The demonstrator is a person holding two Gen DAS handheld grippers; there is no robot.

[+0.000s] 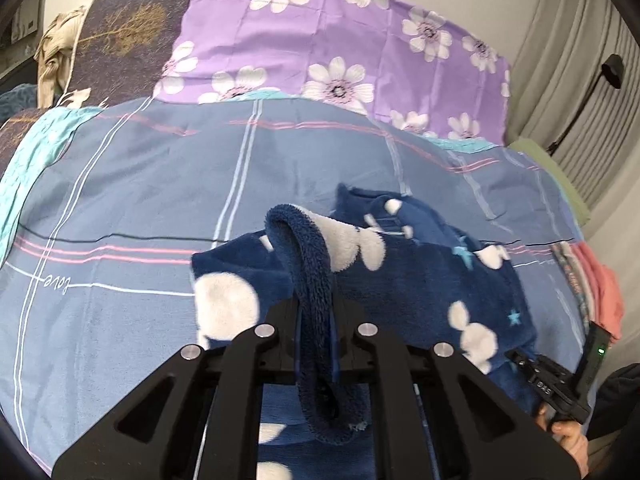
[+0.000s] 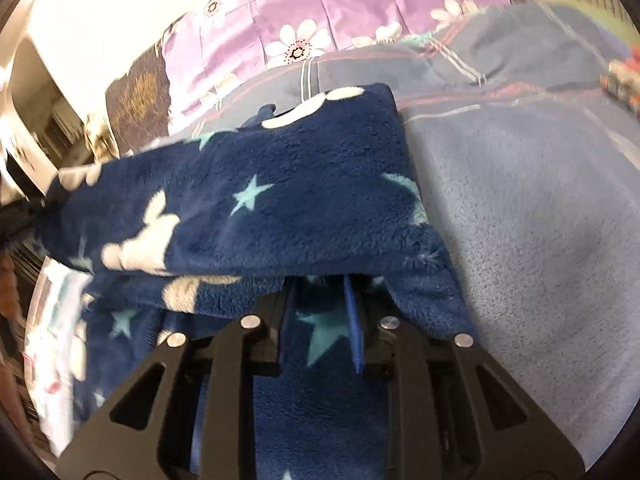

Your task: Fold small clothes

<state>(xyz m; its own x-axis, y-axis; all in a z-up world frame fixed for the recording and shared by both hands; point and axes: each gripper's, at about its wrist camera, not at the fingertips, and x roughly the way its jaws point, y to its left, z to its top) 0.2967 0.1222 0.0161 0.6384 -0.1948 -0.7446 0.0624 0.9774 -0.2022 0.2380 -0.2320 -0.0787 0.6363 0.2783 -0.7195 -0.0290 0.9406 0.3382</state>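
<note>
Both tools work the same garment. Left hand-held gripper [image 1: 316,320] is clamped narrow on a thick rolled edge of the dark blue fleece garment [image 1: 420,280], which loops up between its fingers. Right hand-held gripper [image 2: 320,320] has its jaws slightly apart, with fleece lying between and over them; whether the pads press on it cannot be told. The garment, printed with white shapes and teal stars, lies on the blue plaid bedsheet [image 1: 140,184], with a purple flowered sheet [image 1: 320,32] at the far side.
</note>
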